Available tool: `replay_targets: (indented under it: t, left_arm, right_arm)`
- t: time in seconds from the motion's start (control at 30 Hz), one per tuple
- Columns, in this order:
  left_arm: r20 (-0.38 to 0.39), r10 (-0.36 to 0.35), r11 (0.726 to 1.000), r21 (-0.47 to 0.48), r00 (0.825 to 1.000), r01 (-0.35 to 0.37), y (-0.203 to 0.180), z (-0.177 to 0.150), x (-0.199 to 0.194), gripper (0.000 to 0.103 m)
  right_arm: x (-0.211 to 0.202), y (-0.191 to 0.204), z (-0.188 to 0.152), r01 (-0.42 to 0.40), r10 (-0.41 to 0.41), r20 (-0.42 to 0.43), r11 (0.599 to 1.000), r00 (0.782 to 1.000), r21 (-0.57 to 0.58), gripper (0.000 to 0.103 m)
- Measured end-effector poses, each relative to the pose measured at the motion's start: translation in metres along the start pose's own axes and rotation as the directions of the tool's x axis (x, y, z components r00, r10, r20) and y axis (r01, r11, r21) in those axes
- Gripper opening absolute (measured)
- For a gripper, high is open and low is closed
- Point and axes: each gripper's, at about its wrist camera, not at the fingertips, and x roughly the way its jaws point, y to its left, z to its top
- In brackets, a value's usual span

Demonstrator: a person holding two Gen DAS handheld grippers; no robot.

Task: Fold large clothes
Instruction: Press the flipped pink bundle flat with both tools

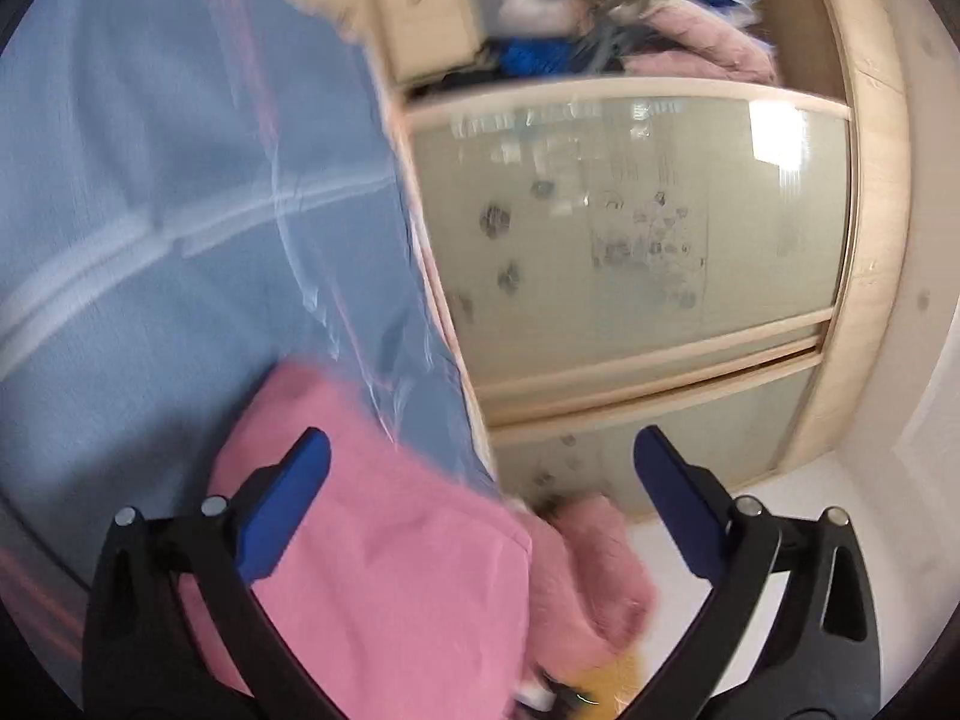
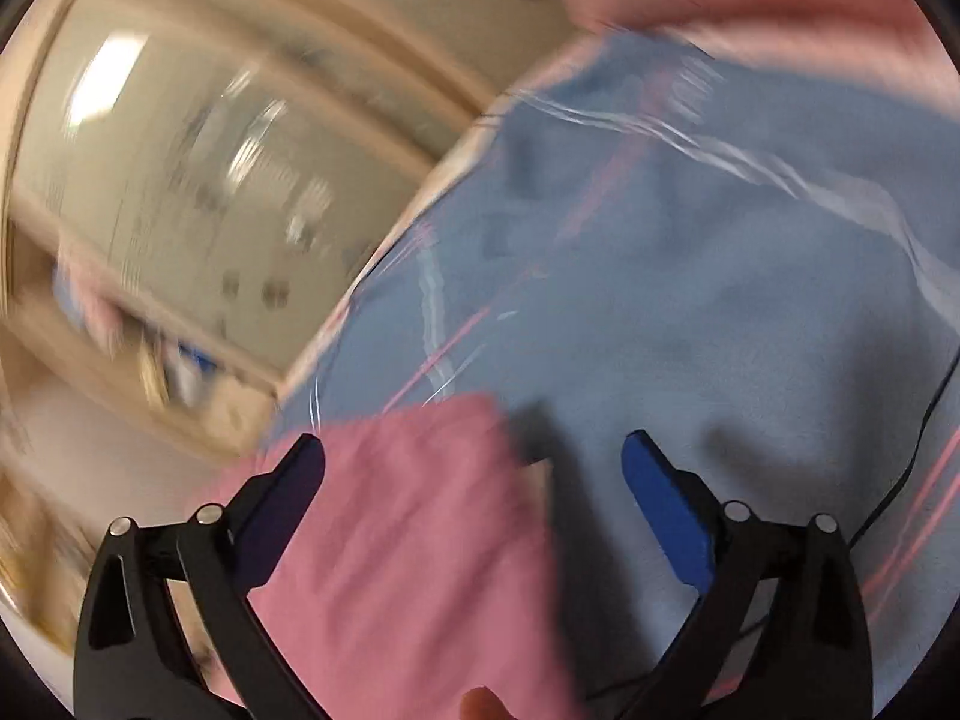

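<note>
The pink garment (image 1: pixel 384 570) lies folded on the blue bedcover (image 1: pixel 150 240), at the edge nearest the wardrobe (image 1: pixel 630 240), probably set there to finish the fold. Both the left gripper (image 1: pixel 480 480) and right gripper (image 2: pixel 474 474) gape wide, holding nothing. Bare bedcover beyond leaves working room.
</note>
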Motion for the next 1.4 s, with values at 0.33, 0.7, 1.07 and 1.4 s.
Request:
replay_targets:
  t: [0.33, 0.7, 1.07, 1.4]
  left_arm:
    - [0.066, 0.552, 0.412, 0.845, 0.831, -0.341, -0.109, -0.218, 0.123, 0.099]
    - [0.146, 0.715, 0.273, 0.842, 0.684, -0.466, -0.035, -0.225, 0.161, 0.101]
    - [0.235, 0.668, 0.226, 0.84, 0.706, -0.494, -0.03, -0.247, 0.145, 0.101]
    - [0.193, 0.546, 0.269, 0.881, 0.815, -0.389, -0.068, -0.325, 0.071, 0.101]
  right_arm:
    - [0.11, 0.215, -0.11, 0.024, -0.145, -0.143, 0.78, 0.979, -0.626, 0.05]
    - [0.168, 0.131, -0.081, 0.043, -0.14, -0.19, 0.898, 0.972, -0.438, 0.0]
    - [0.099, 0.091, -0.105, 0.298, -0.293, 0.093, 0.805, 0.952, -0.514, 0.058]
    - [0.035, 0.093, -0.132, 0.247, -0.226, 0.103, 0.834, 0.969, -0.493, 0.096]
